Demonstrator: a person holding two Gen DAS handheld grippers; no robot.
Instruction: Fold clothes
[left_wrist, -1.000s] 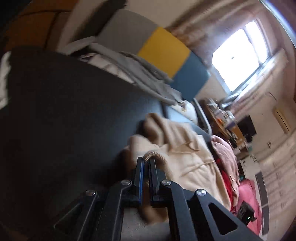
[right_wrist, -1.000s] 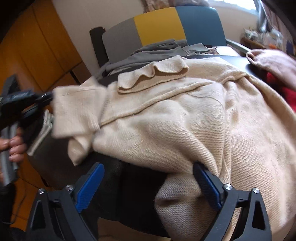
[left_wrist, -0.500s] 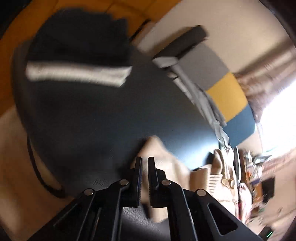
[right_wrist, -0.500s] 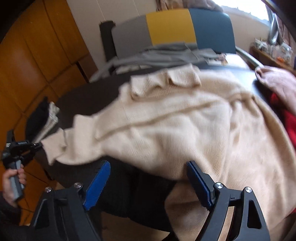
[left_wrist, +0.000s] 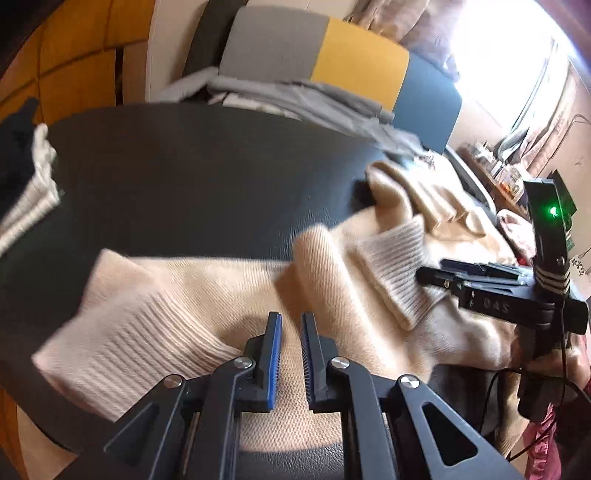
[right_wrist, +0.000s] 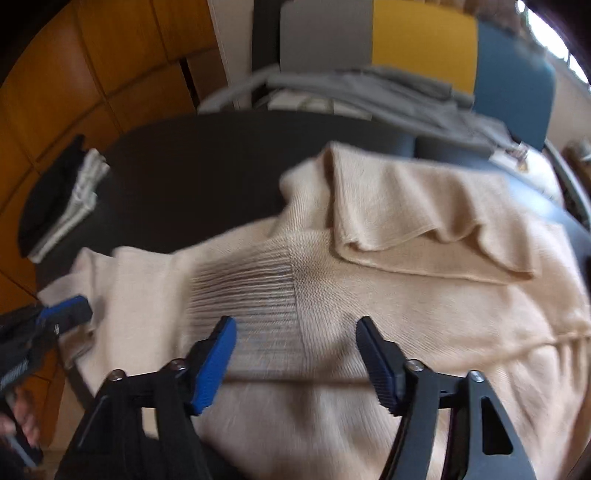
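Folded stack (right_wrist: 62, 201), dark cloth over pale ribbed knit, sits at the left edge of the dark surface (left_wrist: 207, 173). Bare dark top runs from the stack toward the middle.

Cream sweater (right_wrist: 388, 295) lies spread from the near left edge across the middle and right of the surface, its front part hanging over the near edge. One ribbed cuff (left_wrist: 122, 339) rests flat near the left near edge. A second ribbed cuff (left_wrist: 395, 269) lies folded in over the sweater's middle. A loose wavy hem flap (right_wrist: 424, 221) lies doubled back toward the far right.

Left gripper (left_wrist: 291, 332): blue pads stand at a narrow gap, jaws opening, poised over the sleeve just behind the left cuff. Nothing pinched between the pads. In the right wrist view the same gripper shows at the far left, by the sleeve end, with fingers (right_wrist: 26, 421) of a hand wrapped on its handle.

Right gripper (right_wrist: 295, 339): jaws at a middling gap and closing, straddling the inner cuff's ribbing. Motion blur here; the pads seem not to press the knit yet. In the left wrist view its body shows a green light at the right.

Behind the far edge: grey clothes (left_wrist: 303, 96) heaped on a chair (left_wrist: 365, 62) with grey, yellow and blue back panels. Wood panelling (right_wrist: 92, 66) at far left. Pink cloth (left_wrist: 517, 229) beyond the right edge.
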